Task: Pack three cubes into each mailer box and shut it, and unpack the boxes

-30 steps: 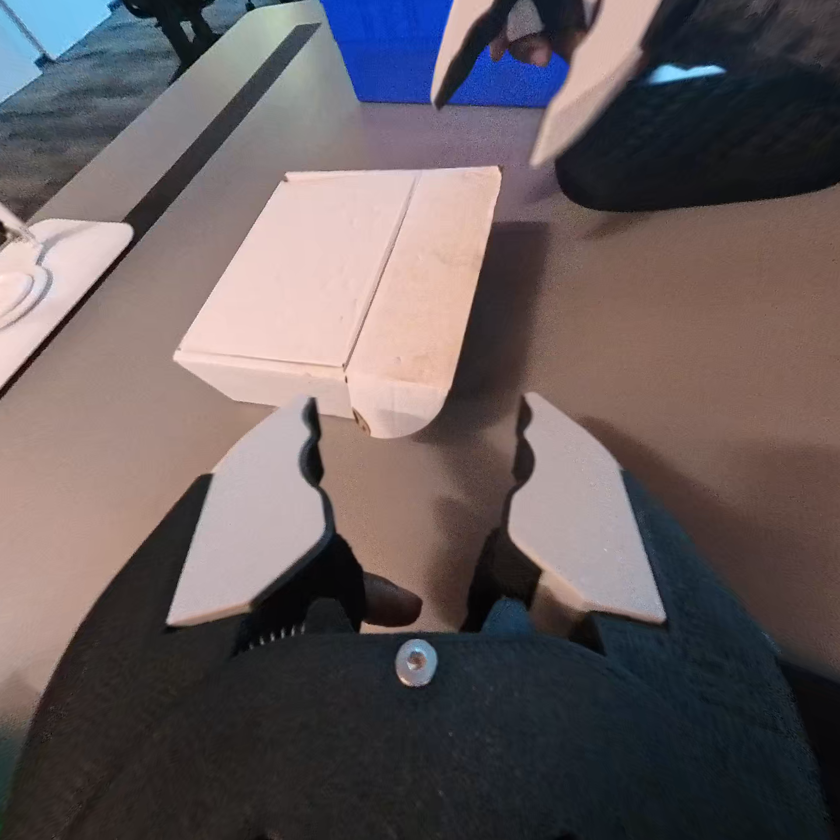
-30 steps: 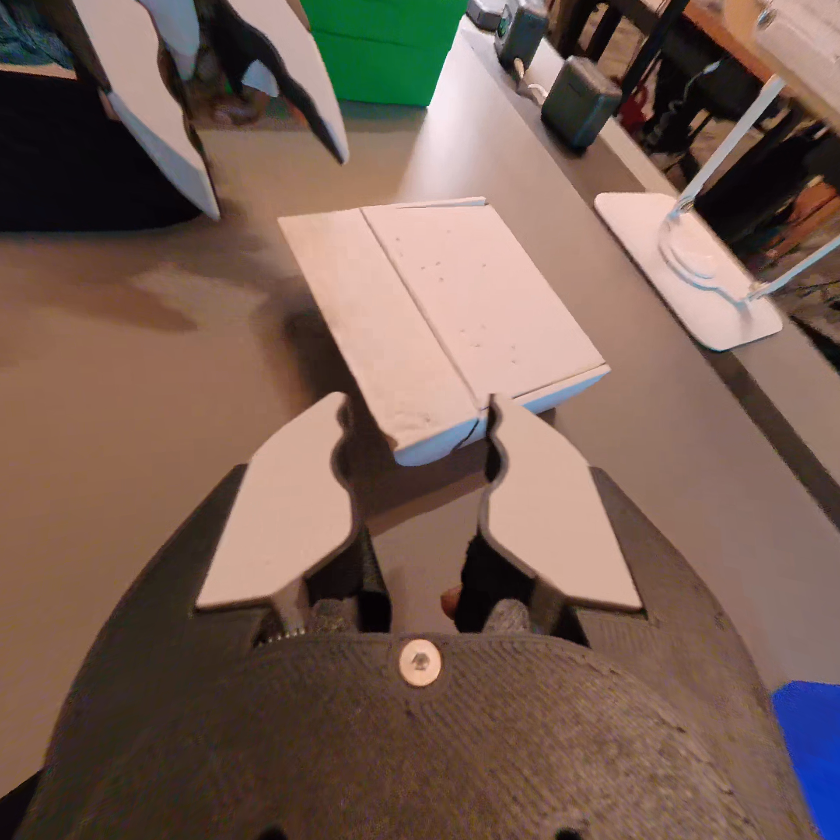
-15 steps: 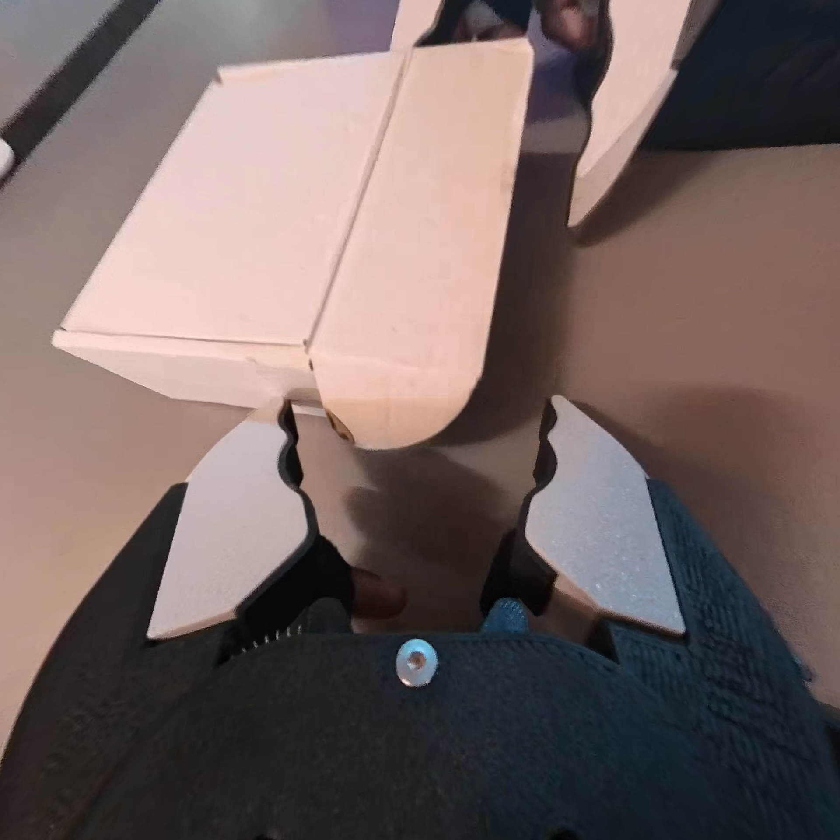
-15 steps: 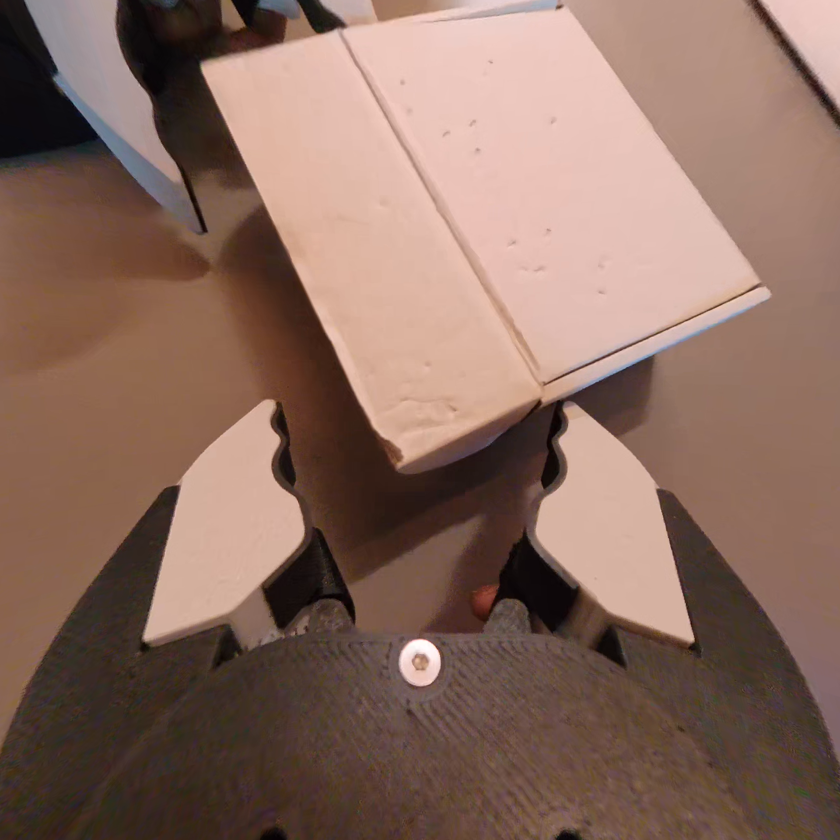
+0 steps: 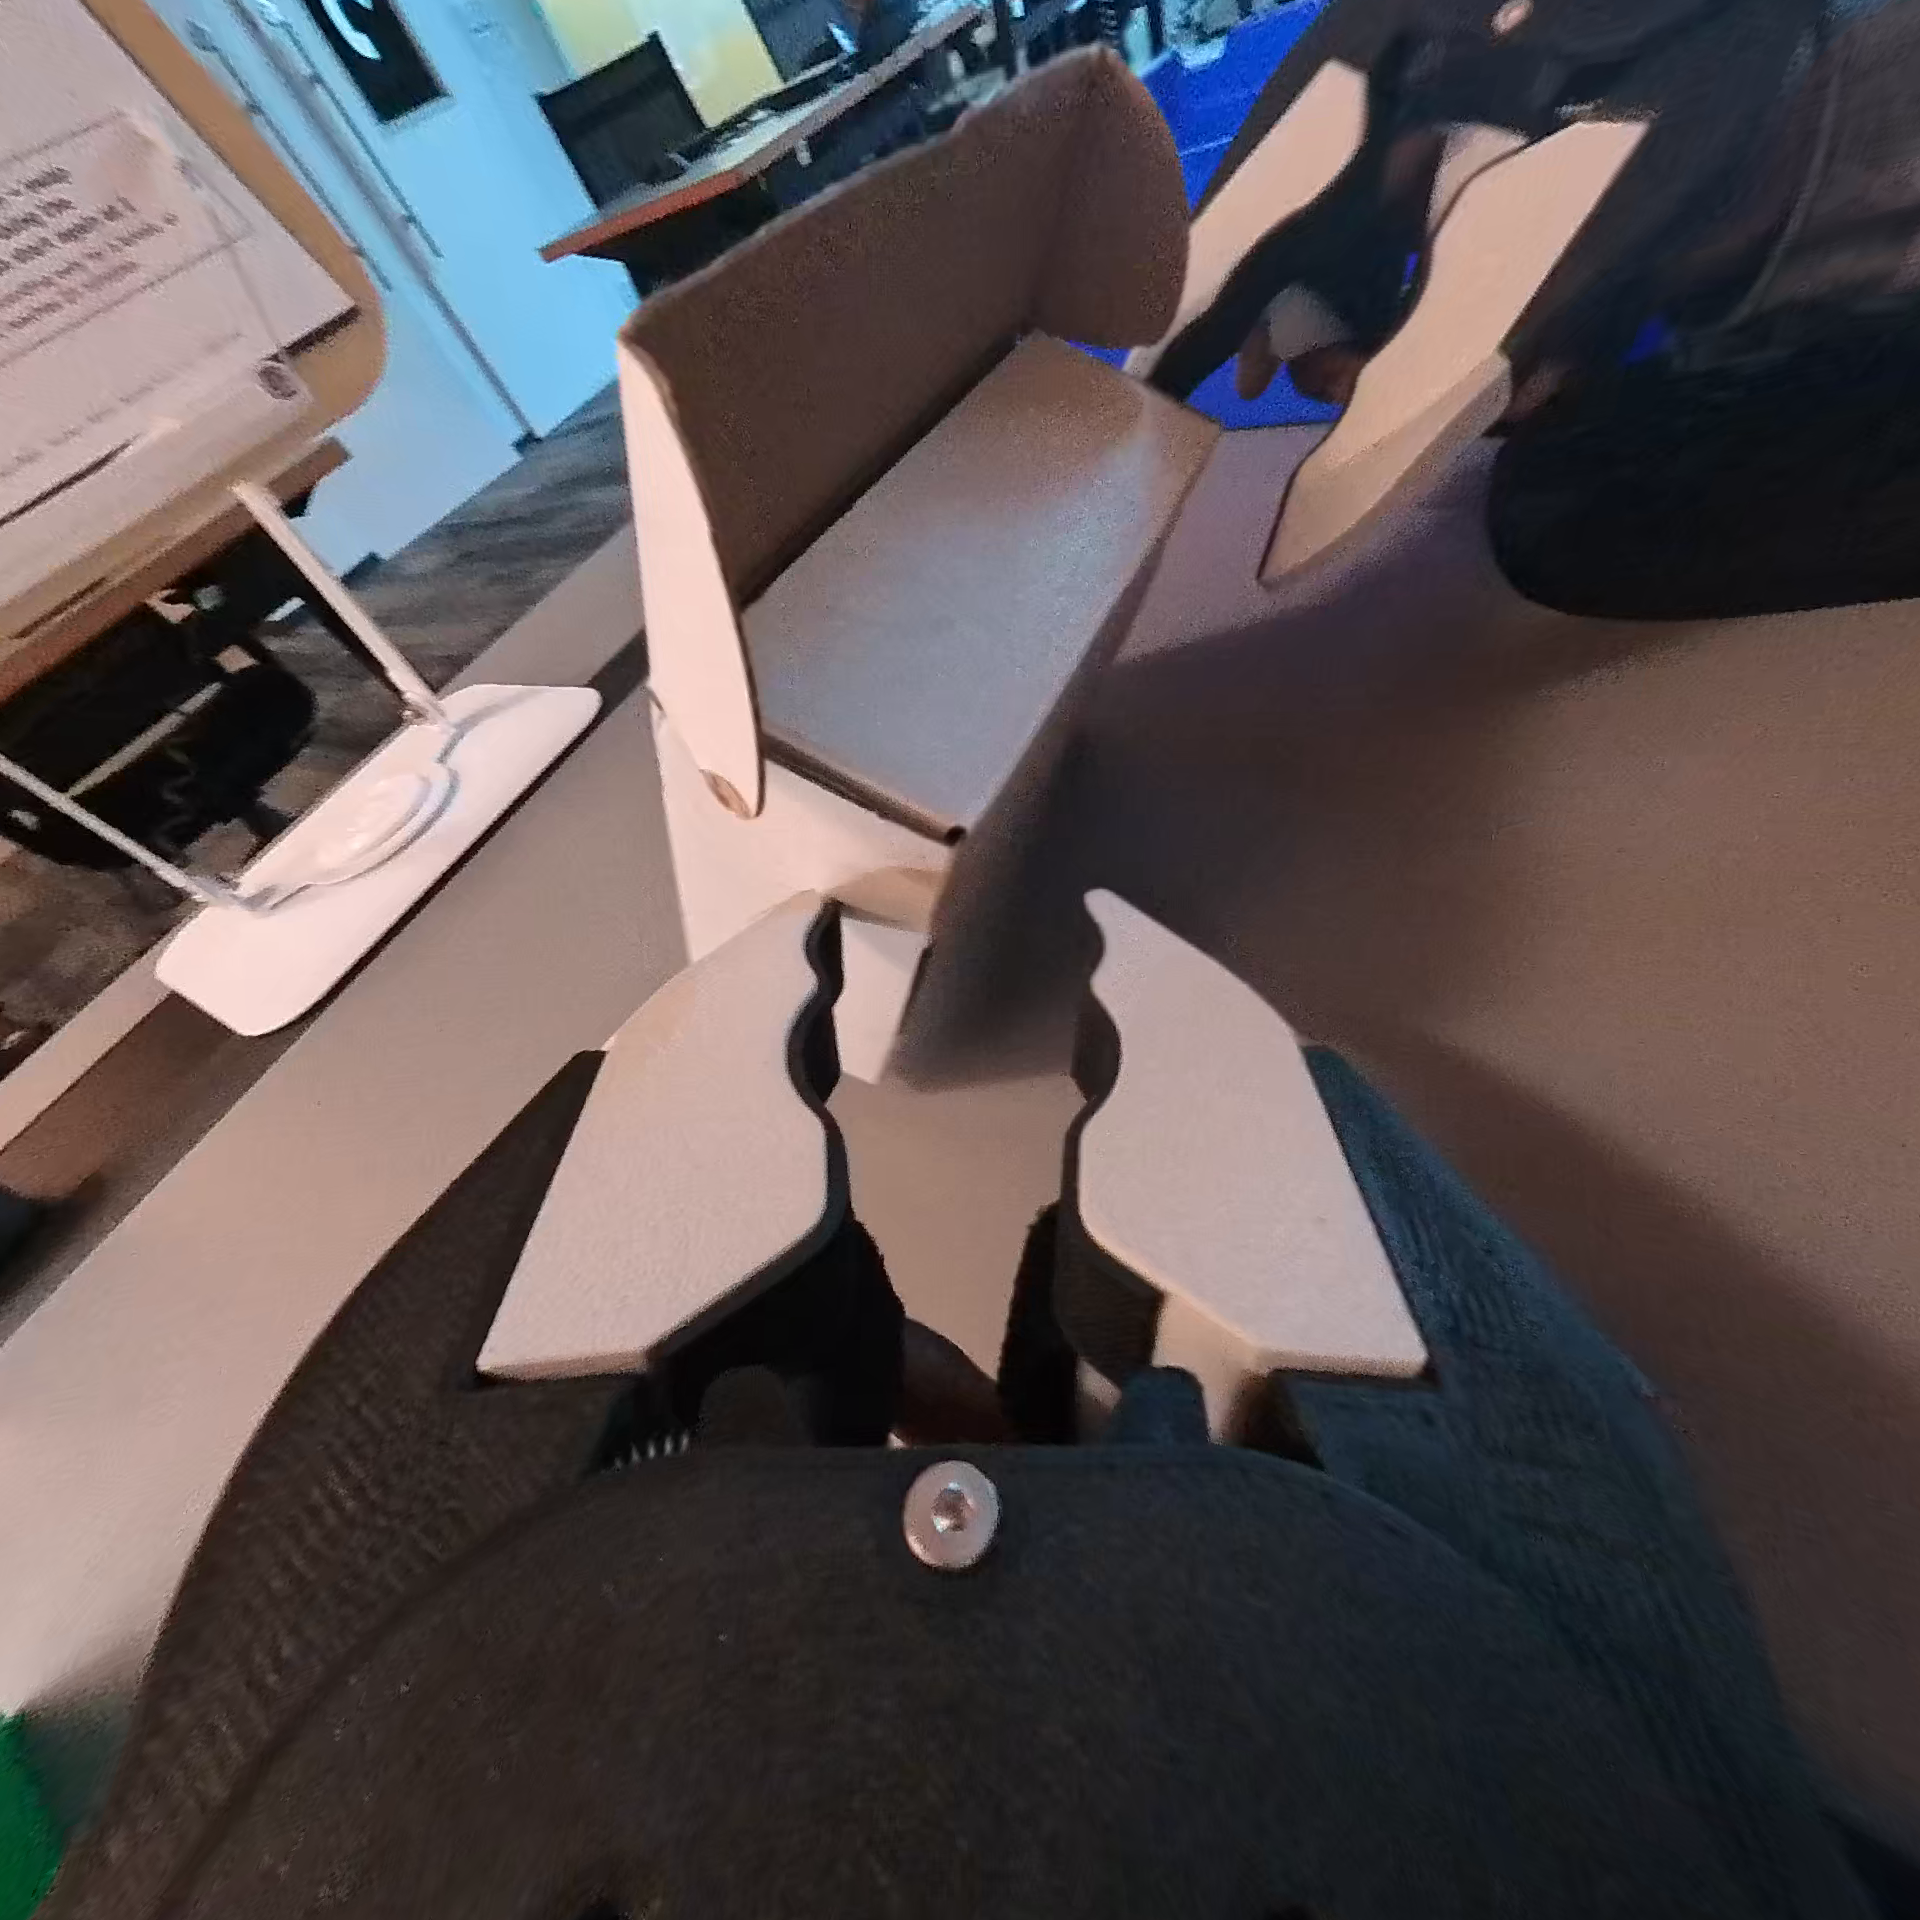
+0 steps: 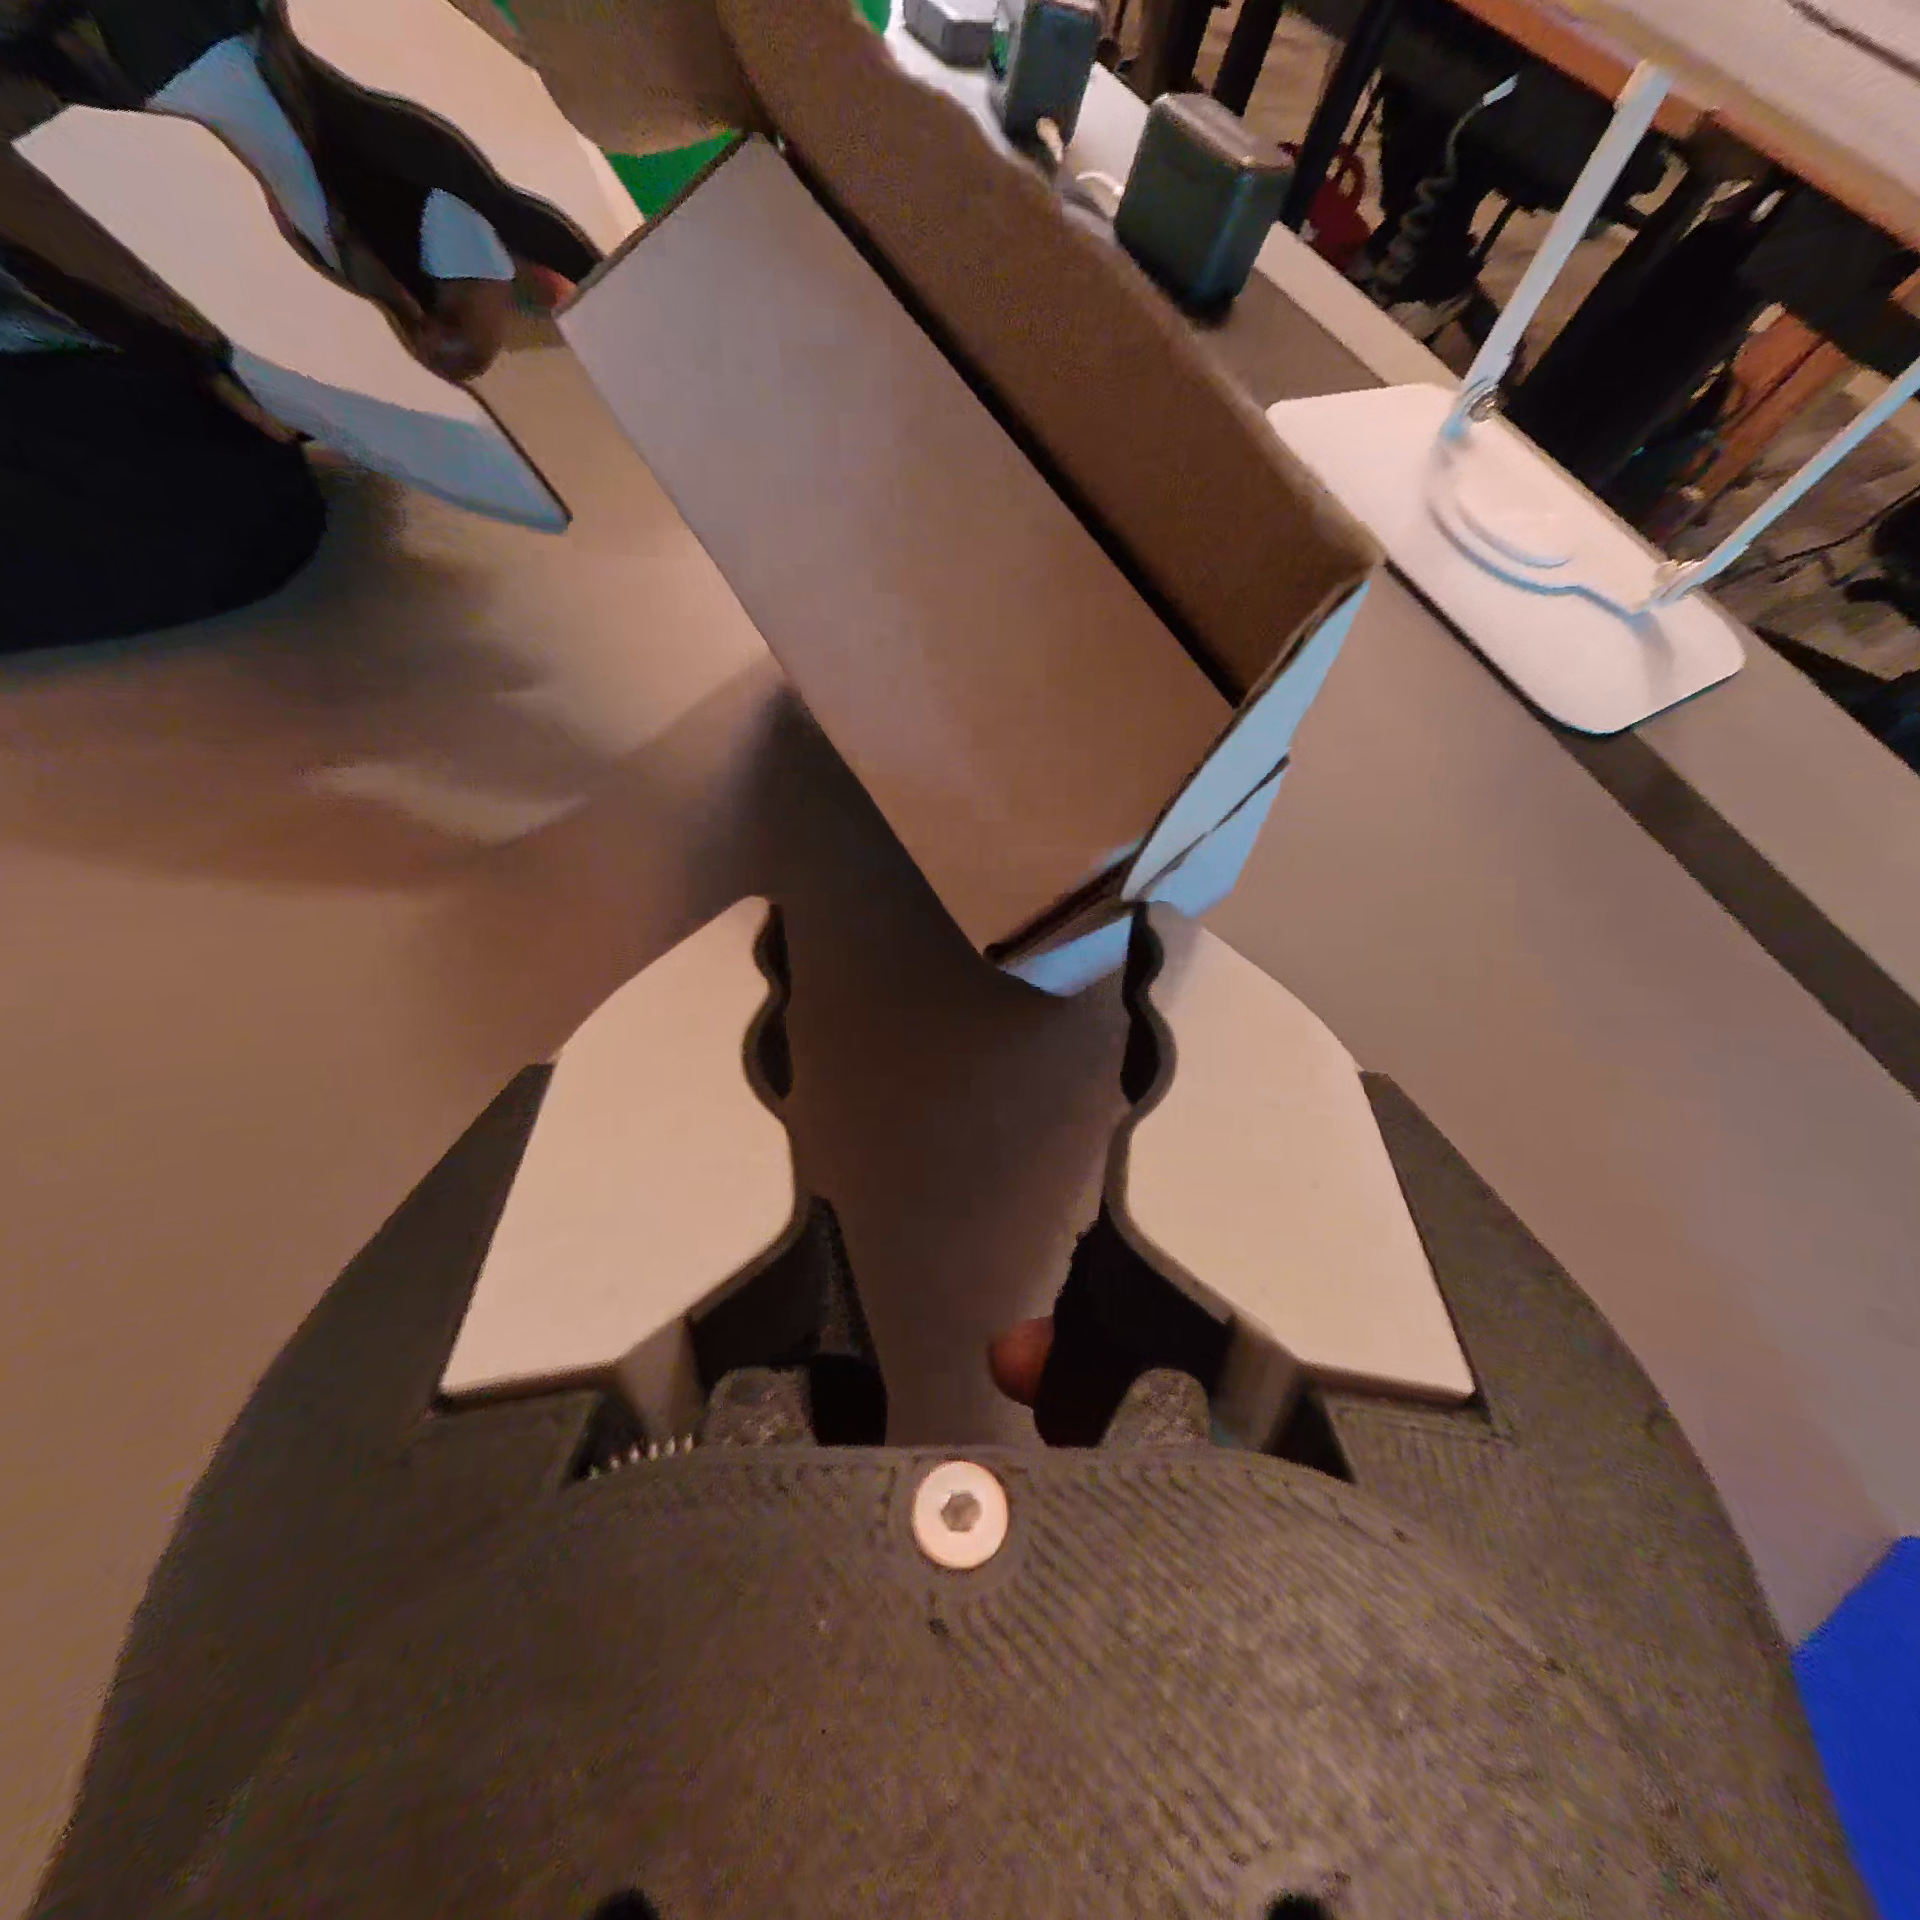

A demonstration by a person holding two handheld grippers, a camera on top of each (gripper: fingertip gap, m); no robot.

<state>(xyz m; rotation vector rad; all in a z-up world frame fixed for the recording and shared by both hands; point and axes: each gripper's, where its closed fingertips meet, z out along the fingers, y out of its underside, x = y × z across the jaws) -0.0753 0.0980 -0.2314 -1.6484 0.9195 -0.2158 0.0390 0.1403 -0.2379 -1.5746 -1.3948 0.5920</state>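
With the mailer box [image 5: 935, 582] on the table [image 5: 1558, 883] between both grippers, lid half raised, left gripper [image 5: 956, 997] and right gripper [image 6: 951, 966] both spread and empty, lift both lid ends evenly to avoid twisting.

The mailer box [image 5: 966, 623] interior is hidden behind its raised flaps.

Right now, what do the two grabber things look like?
Both match. The left gripper and the right gripper each have two flat, pale grey fingers with wavy black inner edges. Behind them is a wide, rough black body with one silver screw in the middle. The hand inside wears a black glove.
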